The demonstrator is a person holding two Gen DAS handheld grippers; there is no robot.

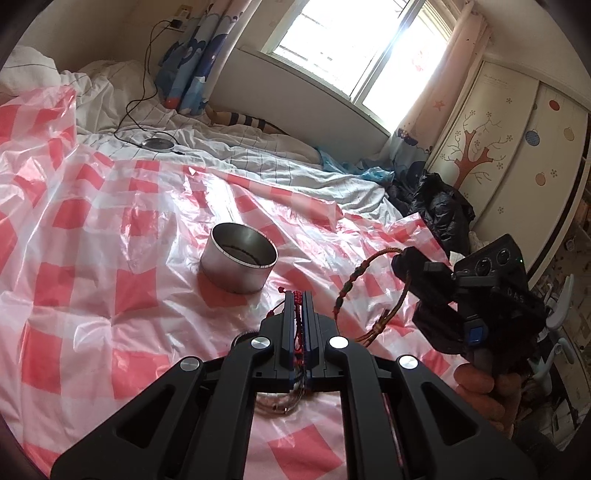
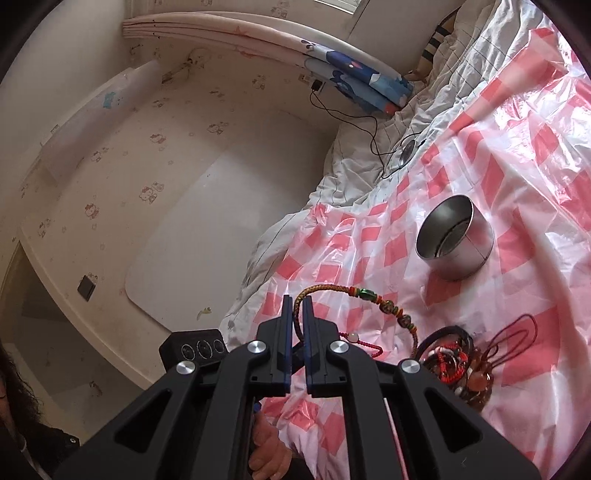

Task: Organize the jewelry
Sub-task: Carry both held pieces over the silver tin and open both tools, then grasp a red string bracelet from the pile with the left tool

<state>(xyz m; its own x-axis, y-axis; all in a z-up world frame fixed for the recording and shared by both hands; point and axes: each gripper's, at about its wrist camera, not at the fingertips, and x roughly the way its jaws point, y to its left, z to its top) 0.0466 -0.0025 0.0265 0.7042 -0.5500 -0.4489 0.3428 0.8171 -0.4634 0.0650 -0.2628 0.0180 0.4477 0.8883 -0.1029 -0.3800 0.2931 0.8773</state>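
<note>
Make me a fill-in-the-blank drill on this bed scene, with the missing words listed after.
1. The round tin standing on the checked plastic sheet is made of ____.
2. The left gripper is shut on a braided cord bracelet coloured ____.
3. The right gripper holds the beaded bracelet, whose largest bead is coloured ____.
4. The tin's opening faces ____.

Missing words: metal; red; green; up

A bright window [image 1: 354, 48] pours daylight onto the bed [image 1: 258, 162] below it. Patterned curtains [image 1: 195, 55] hang on both sides of the window. Right of the window stands a wardrobe [image 1: 498, 147] painted with a tree. Left of the window, a black cable [image 1: 147, 74] runs from a wall socket [image 1: 177, 24] down onto the bed's white quilt.
</note>
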